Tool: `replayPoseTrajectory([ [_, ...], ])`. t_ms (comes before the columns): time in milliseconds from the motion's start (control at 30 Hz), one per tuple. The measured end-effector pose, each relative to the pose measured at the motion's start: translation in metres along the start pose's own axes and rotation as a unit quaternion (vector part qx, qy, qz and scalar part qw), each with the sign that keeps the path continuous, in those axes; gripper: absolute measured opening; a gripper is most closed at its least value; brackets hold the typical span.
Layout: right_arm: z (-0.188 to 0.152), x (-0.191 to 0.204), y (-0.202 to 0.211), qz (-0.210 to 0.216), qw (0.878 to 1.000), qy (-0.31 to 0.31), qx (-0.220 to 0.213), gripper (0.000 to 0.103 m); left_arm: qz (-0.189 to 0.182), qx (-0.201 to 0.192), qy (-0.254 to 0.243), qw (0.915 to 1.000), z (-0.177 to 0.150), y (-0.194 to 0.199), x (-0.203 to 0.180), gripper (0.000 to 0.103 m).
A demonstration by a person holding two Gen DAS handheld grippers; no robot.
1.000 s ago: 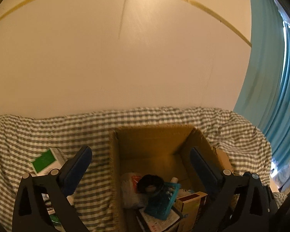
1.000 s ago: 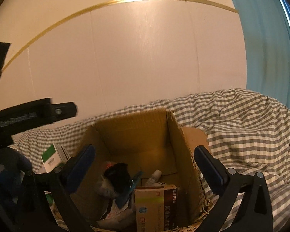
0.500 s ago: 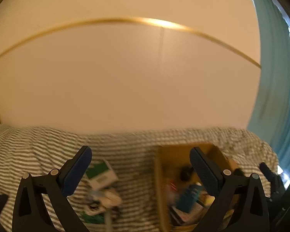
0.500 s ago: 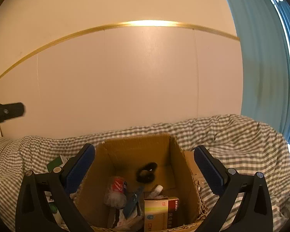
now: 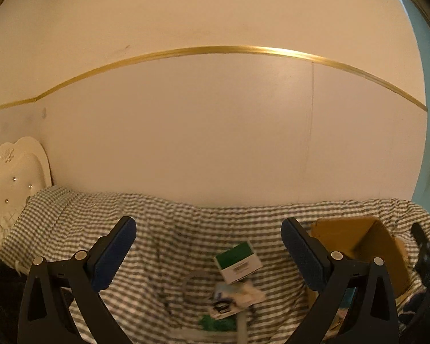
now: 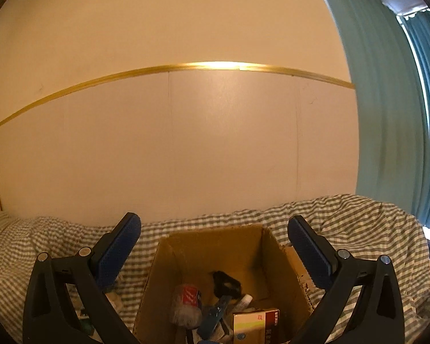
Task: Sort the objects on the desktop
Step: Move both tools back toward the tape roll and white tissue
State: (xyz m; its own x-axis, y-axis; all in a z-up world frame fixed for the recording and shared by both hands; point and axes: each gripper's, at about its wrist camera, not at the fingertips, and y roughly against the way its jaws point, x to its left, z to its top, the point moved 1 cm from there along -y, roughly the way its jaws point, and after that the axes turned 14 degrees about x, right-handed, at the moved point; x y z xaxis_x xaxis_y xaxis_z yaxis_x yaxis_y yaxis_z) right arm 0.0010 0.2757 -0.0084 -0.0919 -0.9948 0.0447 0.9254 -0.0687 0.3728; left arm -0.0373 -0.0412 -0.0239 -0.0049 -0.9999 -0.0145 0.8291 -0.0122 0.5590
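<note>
Left tongs (image 5: 206, 246): released, empty; swung off cardboard box (image 5: 367, 246) within last second, now aimed at loose pile on checked cloth (image 5: 71, 215) covering desk. Pile: green-and-white carton (image 5: 238, 261), flat packets (image 5: 238, 293) just below it, small items blurred.
Right tongs (image 6: 213, 243): released, empty, pulled back and up from box (image 6: 215, 246); red-and-white carton (image 6: 256, 325), wrapped bundle (image 6: 186, 305), black piece (image 6: 225, 282) inside.
Judgement: box deposits done; left side lining up next pick, likely green-and-white carton.

Both wrist views face the wall over the checked cloth (image 5: 186, 229), sharing the cardboard box (image 6: 215, 246).
</note>
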Motion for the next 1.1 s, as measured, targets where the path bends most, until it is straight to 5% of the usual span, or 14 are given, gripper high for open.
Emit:
replayPoseTrajectory([
  [300, 0.002, 0.017, 0.006, 0.031, 0.999, -0.026, -0.012, 0.103, 0.045, -0.027, -0.043, 0.9977, -0.016, -0.009, 0.022, 0.103],
  [433, -0.003, 0.034, 0.004, 0.044, 0.999, -0.009, -0.014, 0.103, -0.001, 0.012, -0.051, 0.9987, -0.022, -0.027, 0.028, 0.103],
  [600, -0.014, 0.064, 0.000, 0.065, 0.998, 0.016, -0.004, 0.103, 0.022, 0.040, -0.040, 0.9981, -0.024, -0.046, 0.037, 0.103],
  [1100, -0.043, 0.146, -0.059, 0.142, 0.984, 0.081, 0.076, 0.103, -0.018, 0.073, 0.006, 0.9971, -0.023, -0.130, 0.074, 0.103],
])
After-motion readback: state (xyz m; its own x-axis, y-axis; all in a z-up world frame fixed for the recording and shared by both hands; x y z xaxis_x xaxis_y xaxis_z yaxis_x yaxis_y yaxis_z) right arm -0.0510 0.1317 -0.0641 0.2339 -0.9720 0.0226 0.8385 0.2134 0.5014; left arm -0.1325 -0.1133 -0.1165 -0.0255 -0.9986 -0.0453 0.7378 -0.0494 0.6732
